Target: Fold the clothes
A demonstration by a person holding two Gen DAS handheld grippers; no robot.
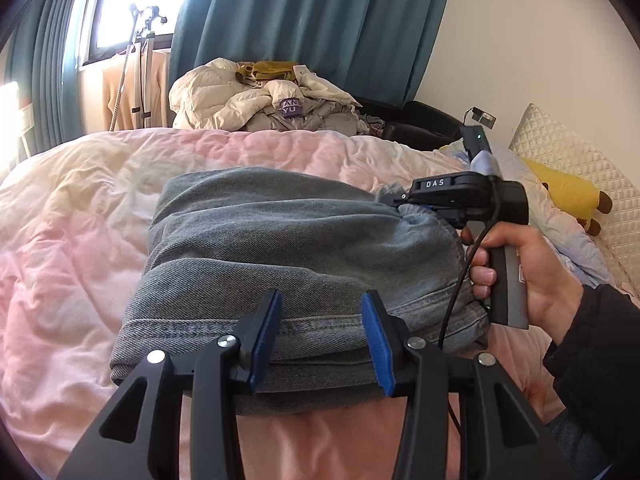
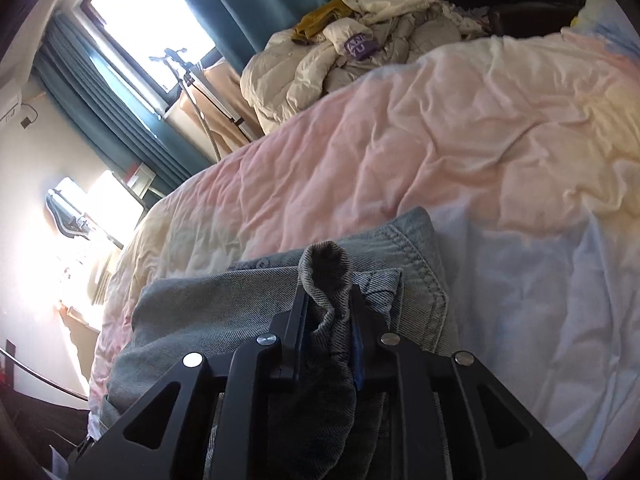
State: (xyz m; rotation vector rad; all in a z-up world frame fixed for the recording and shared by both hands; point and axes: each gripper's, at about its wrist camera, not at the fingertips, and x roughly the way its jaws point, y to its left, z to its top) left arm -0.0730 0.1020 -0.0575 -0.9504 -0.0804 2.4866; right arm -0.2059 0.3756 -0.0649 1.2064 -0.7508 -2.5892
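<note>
A folded pair of grey-blue jeans (image 1: 288,256) lies on the pink quilt (image 1: 72,240) of a bed. My left gripper (image 1: 322,300) is open at the near edge of the jeans, its blue pads on either side of the hem, not closed on it. My right gripper (image 2: 326,296) is shut on a bunched fold of the jeans (image 2: 326,272). In the left wrist view the right gripper (image 1: 394,200) is at the jeans' far right corner, held by a hand.
A heap of cream and grey clothes (image 1: 264,100) lies beyond the bed's far edge. A quilted pillow (image 1: 576,160) and a yellow plush toy (image 1: 568,192) lie at the right. Teal curtains (image 1: 312,12) and a window are behind.
</note>
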